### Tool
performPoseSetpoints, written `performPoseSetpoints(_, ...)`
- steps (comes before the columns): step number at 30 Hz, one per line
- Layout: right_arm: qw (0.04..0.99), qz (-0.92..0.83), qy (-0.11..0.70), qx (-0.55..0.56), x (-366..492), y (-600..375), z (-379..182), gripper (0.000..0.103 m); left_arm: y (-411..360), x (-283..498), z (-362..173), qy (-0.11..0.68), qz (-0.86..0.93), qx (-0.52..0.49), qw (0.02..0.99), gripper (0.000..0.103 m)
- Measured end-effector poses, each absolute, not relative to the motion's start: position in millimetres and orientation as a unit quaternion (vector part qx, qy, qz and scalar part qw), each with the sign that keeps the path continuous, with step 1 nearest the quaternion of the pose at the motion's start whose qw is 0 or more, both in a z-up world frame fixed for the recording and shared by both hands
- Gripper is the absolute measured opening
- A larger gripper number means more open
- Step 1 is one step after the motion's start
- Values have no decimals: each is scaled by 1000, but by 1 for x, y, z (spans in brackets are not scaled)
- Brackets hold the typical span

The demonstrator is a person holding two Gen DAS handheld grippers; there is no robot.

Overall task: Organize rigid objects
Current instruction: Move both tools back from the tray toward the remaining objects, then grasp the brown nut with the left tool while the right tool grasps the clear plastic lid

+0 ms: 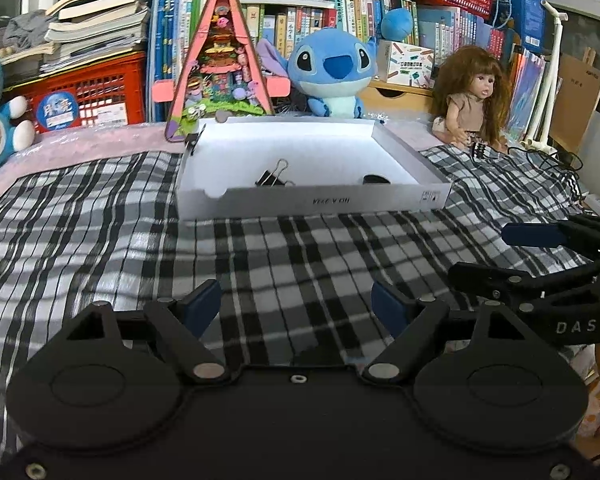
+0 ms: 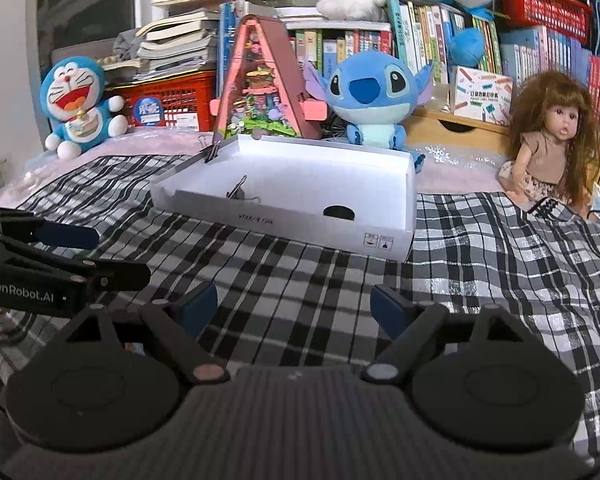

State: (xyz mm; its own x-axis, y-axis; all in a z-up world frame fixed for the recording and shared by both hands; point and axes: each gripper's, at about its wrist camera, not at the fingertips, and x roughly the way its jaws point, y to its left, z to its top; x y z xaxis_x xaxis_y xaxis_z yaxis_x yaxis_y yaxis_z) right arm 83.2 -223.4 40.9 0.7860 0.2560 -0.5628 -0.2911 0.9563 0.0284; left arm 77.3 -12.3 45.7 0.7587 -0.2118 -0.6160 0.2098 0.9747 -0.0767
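Note:
A shallow white cardboard box (image 1: 400, 196) (image 2: 396, 236) lies on the checked cloth ahead of both grippers. A black binder clip (image 1: 274, 176) (image 2: 238, 192) lies inside it, and another clip (image 1: 192, 140) (image 2: 212, 152) is clamped on its far left rim. A round dark thing (image 1: 376, 179) shows by the front wall; in the right wrist view it looks like a hole in that wall (image 2: 339, 212). My left gripper (image 1: 296, 306) is open and empty, low over the cloth. My right gripper (image 2: 292, 304) is open and empty too, beside it.
Behind the box stand a pink triangular toy house (image 1: 220, 68), a blue Stitch plush (image 1: 332, 72), a doll (image 1: 472, 96) and a Doraemon plush (image 2: 80, 104), with bookshelves and a red crate (image 1: 84, 96). A black cable (image 1: 548, 160) lies at the right.

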Motion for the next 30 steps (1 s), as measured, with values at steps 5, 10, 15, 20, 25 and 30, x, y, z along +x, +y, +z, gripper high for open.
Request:
performPoseSetpoints(5, 945, 161, 283, -33, 63, -220, 34, 91, -8, 58, 37, 329, -104, -5, 938, 82)
performPoseSetpoints(10, 949, 163, 266, -48, 44, -215, 26, 93, -4, 43, 32, 322, -89, 1, 942, 84)
performPoseSetpoints(15, 951, 159, 259, -52, 32, -213, 19, 94, 0, 32, 31, 308, -68, 15, 949, 85)
performPoseSetpoints(20, 951, 161, 258, -59, 24, -211, 14, 94, 8, 26, 27, 309, -57, 3, 949, 84)
performPoseSetpoints(25, 951, 166, 250, -72, 15, -207, 11, 93, 14, 23, 22, 318, -65, -11, 946, 69)
performPoseSetpoints(30, 949, 179, 248, -76, 10, -205, 10, 89, 14, 22, 19, 321, -69, -11, 945, 57)
